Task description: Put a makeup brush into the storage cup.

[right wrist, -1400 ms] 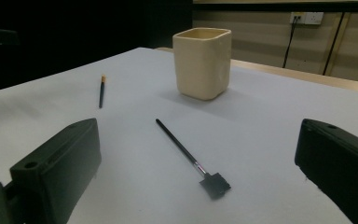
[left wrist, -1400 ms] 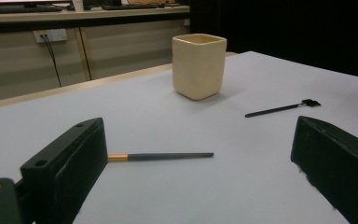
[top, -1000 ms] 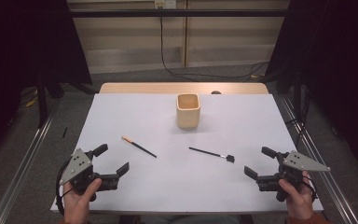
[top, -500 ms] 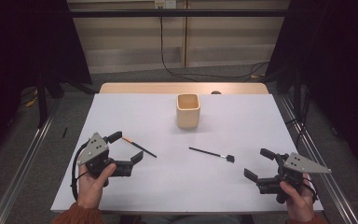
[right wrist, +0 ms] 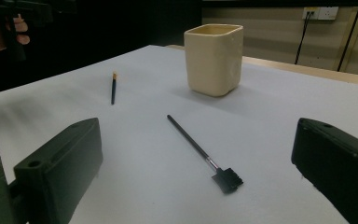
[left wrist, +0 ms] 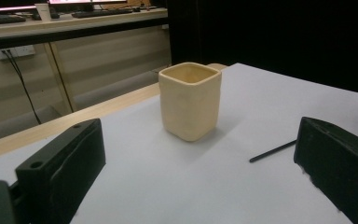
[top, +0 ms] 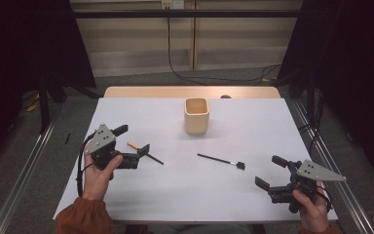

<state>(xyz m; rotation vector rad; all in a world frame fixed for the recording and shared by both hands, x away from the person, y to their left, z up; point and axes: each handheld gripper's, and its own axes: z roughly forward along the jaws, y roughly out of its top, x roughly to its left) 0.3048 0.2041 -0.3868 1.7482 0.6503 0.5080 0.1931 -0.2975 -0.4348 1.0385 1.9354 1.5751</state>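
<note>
Hovering spread over the orange-tipped brush (top: 145, 153), left claw (top: 131, 146); right claw (top: 270, 173) spread near the table's (top: 175, 195) front edge.

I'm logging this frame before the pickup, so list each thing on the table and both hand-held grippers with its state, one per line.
Left hand-held gripper: open, jaws either side of the orange-tipped brush, nothing held.
Right hand-held gripper: open, nothing held, near the table's front right corner.
Cup: upright, open top; contents cannot be seen.
Orange-tipped brush: lying flat.
Flat-headed brush: lying flat, untouched.
</note>
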